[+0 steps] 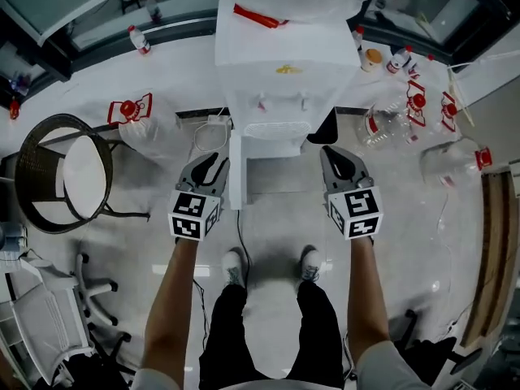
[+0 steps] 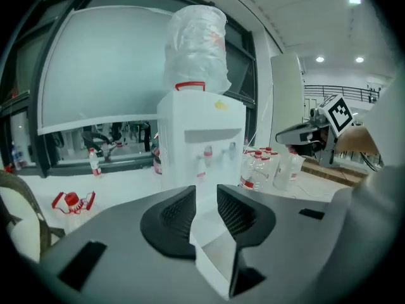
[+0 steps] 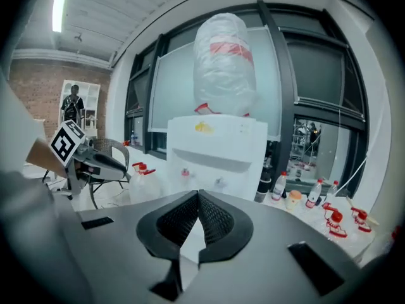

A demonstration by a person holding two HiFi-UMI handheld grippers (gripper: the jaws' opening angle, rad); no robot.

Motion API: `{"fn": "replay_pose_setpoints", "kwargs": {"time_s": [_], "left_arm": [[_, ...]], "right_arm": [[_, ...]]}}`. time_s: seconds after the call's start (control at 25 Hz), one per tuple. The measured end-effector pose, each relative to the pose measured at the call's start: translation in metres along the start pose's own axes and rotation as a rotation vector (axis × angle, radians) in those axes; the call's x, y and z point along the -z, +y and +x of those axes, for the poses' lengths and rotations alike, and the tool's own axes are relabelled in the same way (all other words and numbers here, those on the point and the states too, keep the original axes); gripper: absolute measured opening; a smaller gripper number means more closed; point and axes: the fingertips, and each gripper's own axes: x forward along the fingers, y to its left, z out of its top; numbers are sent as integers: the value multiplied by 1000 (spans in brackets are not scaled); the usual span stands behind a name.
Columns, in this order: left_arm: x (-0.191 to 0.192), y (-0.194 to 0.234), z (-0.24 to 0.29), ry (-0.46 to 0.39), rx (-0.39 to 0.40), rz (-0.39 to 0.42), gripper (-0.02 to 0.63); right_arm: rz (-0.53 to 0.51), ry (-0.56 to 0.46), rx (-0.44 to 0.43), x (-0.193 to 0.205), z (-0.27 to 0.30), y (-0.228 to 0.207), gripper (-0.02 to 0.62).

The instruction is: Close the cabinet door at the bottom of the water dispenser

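Observation:
The white water dispenser [image 1: 276,63] stands straight ahead on the pale floor, with a plastic-wrapped bottle on top. At its base the cabinet door [image 1: 236,177] is swung out toward me on the left side, and the open cabinet floor [image 1: 276,173] shows beside it. My left gripper [image 1: 216,161] hovers just left of the door's edge, jaws parted with nothing between them [image 2: 205,192]. To the right of the cabinet opening, my right gripper [image 1: 333,156] has its fingertips together and holds nothing [image 3: 198,196]. Both gripper views face the dispenser [image 2: 199,138] [image 3: 218,151].
A wicker chair [image 1: 61,173] stands at left, and a jug with a red cap [image 1: 130,116] lies on the floor beside it. More empty bottles and jugs [image 1: 398,120] lie at right. A wooden bench [image 1: 496,250] lines the right edge. A cable [image 1: 240,242] runs past my feet [image 1: 234,265].

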Motion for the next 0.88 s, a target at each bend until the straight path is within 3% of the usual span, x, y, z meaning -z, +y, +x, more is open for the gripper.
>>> {"fn": "replay_pose_setpoints", "kwargs": {"time_s": [0.16, 0.28, 0.52, 0.88], "left_arm": [[68, -8, 9, 76, 0, -68, 149], [120, -12, 13, 139, 18, -103, 187], [203, -26, 17, 244, 40, -167, 207], [286, -55, 29, 404, 89, -266, 233]], "right_arm": [[-25, 70, -67, 54, 14, 28, 28], [0, 118, -107, 96, 24, 48, 78], [51, 197, -144, 164, 39, 75, 114], [90, 243, -169, 203, 42, 83, 138]]}}
